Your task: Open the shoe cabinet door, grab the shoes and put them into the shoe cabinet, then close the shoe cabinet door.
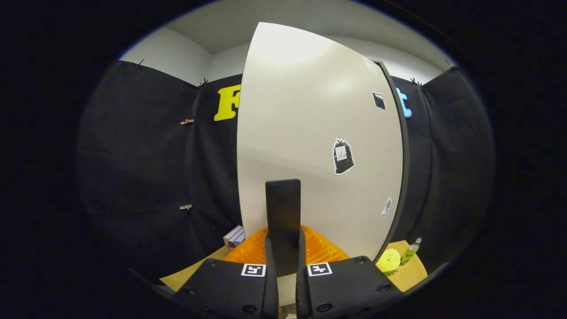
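gripper view: the door (310,133), a broad pale panel with stickers, stands upright just ahead of the gripper (283,186), hinged side unclear. it looks stiff, smooth and light to swing; the free edge seems the best hold. the fingers sit nearly pressed together, and i cannot tell if they pinch anything. an orange basket (323,250) lies below.

Black cloth booth walls (133,155), pale room wall (172,53) above, tan tabletop (409,270)

Orange rack (325,250) partly behind tongs (283,230)
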Demonstrator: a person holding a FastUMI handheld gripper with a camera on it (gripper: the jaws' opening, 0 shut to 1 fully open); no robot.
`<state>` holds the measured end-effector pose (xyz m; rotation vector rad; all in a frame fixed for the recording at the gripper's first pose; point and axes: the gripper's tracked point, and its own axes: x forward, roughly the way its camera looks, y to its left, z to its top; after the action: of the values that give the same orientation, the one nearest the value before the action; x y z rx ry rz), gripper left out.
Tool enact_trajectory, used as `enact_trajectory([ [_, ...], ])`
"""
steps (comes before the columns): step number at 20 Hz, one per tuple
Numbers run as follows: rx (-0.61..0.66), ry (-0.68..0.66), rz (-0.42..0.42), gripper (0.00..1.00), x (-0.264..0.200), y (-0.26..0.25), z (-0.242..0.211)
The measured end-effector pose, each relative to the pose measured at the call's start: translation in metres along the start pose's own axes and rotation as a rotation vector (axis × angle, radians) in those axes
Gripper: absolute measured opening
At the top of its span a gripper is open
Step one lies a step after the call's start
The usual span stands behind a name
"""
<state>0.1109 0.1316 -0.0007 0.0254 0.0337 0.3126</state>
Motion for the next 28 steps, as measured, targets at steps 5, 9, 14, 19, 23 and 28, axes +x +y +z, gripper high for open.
enact_trajectory([
  [5,0.011,-0.003,-0.03,0.19,-0.019,-0.016,0.002],
  [9,0.02,-0.014,-0.093,0.18,-0.034,-0.032,0.005],
  [14,0.002,0.003,-0.162,0.18,-0.044,-0.055,0.005],
  [19,0.007,0.009,-0.202,0.17,-0.051,-0.072,0.006],
  [23,-0.017,-0.005,-0.212,0.15,-0.051,-0.084,0.009],
  [28,0.005,-0.037,-0.253,0.11,-0.054,-0.096,0.014],
])
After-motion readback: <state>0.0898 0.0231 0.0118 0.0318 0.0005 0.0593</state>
